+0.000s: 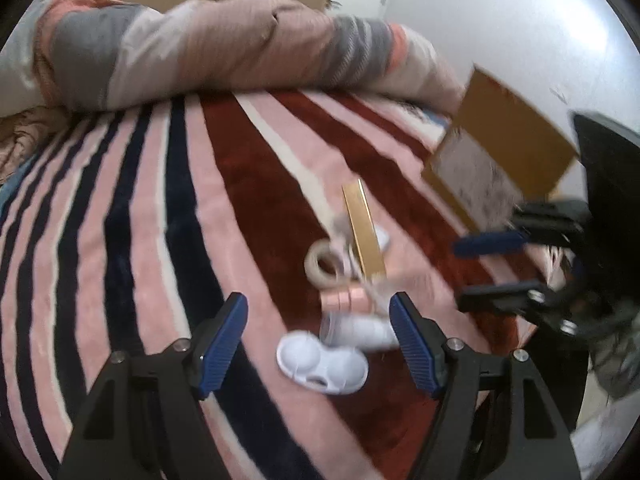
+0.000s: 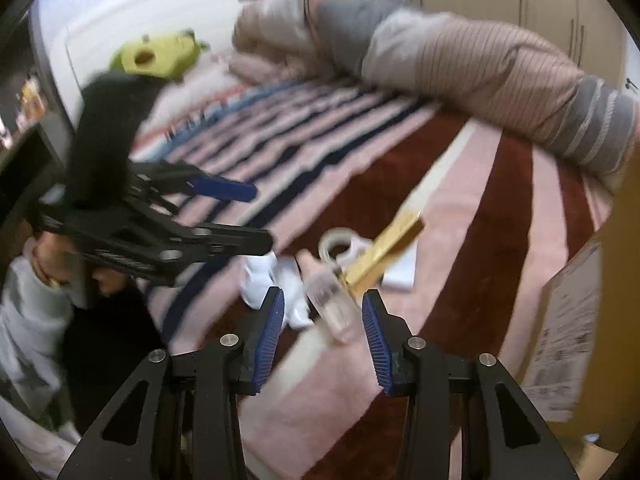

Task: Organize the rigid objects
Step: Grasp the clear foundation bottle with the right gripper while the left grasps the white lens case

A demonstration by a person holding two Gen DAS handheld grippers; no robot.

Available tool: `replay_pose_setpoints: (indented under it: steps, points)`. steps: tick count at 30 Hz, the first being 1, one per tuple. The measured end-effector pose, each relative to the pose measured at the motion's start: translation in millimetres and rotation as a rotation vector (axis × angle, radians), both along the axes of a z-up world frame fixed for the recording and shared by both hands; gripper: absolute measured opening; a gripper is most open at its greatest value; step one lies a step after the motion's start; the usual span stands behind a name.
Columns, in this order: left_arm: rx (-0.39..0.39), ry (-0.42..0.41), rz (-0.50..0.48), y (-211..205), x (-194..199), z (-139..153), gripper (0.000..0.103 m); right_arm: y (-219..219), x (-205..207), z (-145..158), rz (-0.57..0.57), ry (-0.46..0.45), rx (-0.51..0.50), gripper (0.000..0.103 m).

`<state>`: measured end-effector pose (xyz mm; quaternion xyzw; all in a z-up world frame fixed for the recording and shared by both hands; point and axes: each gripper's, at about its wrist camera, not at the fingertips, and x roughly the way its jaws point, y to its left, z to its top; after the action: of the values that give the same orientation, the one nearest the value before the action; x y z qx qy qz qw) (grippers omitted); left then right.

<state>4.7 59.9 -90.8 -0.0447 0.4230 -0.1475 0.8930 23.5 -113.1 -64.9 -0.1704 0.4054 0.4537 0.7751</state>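
Note:
A small pile of objects lies on the striped blanket [image 1: 132, 208]: a white contact lens case [image 1: 322, 362], a clear bottle with a pink cap [image 1: 352, 312], a roll of tape [image 1: 320, 266], and a long gold box [image 1: 364, 232]. My left gripper [image 1: 318, 344] is open, hovering over the lens case and bottle. My right gripper [image 2: 324, 340] is open, with the clear bottle [image 2: 334, 304] between its fingers' line; the gold box [image 2: 384, 252], the tape [image 2: 340, 246] and the white case [image 2: 280, 284] lie just beyond. Each gripper shows in the other's view, the right one [image 1: 492, 268] and the left one [image 2: 248, 212].
A rolled striped quilt [image 1: 224, 48] lies along the far side of the bed. An open cardboard box [image 1: 492, 160] stands at the right, also in the right wrist view [image 2: 576, 320]. A green plush toy [image 2: 156, 54] sits at the bed's far end.

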Motion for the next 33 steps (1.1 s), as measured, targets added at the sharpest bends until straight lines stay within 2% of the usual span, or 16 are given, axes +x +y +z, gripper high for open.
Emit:
replay_pose_setpoints:
  steps: [2, 5, 7, 9, 13, 18, 21, 23, 25, 29, 33]
  points:
    - [0.004, 0.012, -0.035, -4, -3, -8, 0.079, 7, 4, -19, 0.005, -0.011, -0.05, 0.046]
    - [-0.011, 0.042, -0.098, -13, -5, -21, 0.079, 15, 11, -39, 0.016, -0.022, -0.097, 0.046]
    - [0.002, 0.062, -0.108, -16, -3, -28, 0.079, 19, 13, -47, 0.023, -0.018, -0.107, 0.045]
    - [0.019, 0.079, -0.104, -17, -2, -34, 0.079, 20, 14, -50, 0.032, -0.019, -0.096, 0.037]
    - [0.044, 0.079, -0.103, -19, -5, -36, 0.079, 17, 11, -50, 0.032, -0.022, -0.105, 0.03]
    - [0.077, 0.084, -0.097, -23, -4, -38, 0.079, -3, 5, -40, -0.013, 0.018, -0.102, 0.027]
    - [0.111, 0.087, -0.083, -27, -3, -40, 0.073, -16, 3, -39, -0.042, 0.026, -0.124, 0.027]
    - [0.137, 0.084, -0.073, -27, -1, -41, 0.064, -21, 2, -40, -0.05, 0.038, -0.136, 0.027]
    - [0.132, 0.085, -0.062, -24, 0, -40, 0.059, -23, 3, -43, -0.043, 0.05, -0.14, 0.028]
    - [0.099, 0.089, -0.055, -18, 1, -41, 0.059, -18, 6, -46, -0.038, 0.062, -0.128, 0.028]
    - [0.119, 0.086, -0.06, -21, 0, -42, 0.059, -9, 8, -52, -0.022, 0.053, -0.139, 0.028]
